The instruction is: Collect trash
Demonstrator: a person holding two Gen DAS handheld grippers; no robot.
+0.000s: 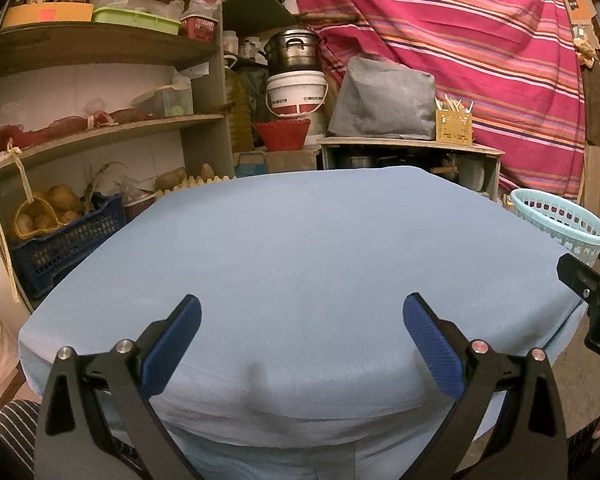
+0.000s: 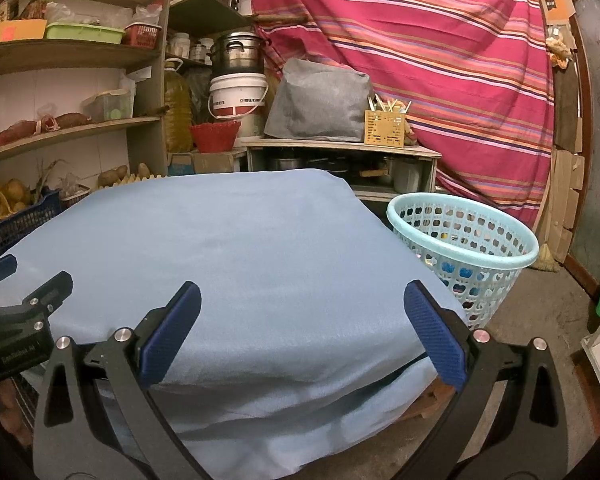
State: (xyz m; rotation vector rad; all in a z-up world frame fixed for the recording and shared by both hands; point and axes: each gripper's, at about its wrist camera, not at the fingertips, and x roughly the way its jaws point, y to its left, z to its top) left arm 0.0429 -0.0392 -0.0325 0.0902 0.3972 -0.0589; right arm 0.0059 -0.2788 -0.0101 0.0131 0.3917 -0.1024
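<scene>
1. Plainly, both tools are idle: the left gripper (image 1: 302,316) and the right gripper (image 2: 302,304) each stand with jaws spread wide and nothing between the blue pads.
2. Ahead of both lies the table (image 1: 300,248) under its pale blue cloth, and no trash shows on its top in either view.
3. The pale perforated basket (image 2: 464,240) stands on the floor ahead and to the right of the right gripper, just beside the table's far right corner; coloured bits show through its holes, so I judge it to be where the trash is gathered.
4. I would say the collecting is either at its end or waiting on a fresh piece; which, the views do not settle.
5. The next move calls for finding any scrap left, perhaps on the floor, which is mostly hidden from here.
6. Further ahead stand shelves (image 1: 100,124) to the left, a white bucket (image 2: 238,94) with a steel pot (image 2: 236,54) on it, and a striped cloth (image 2: 420,60) hung behind.
7. Nothing blocks the way to the basket.
</scene>
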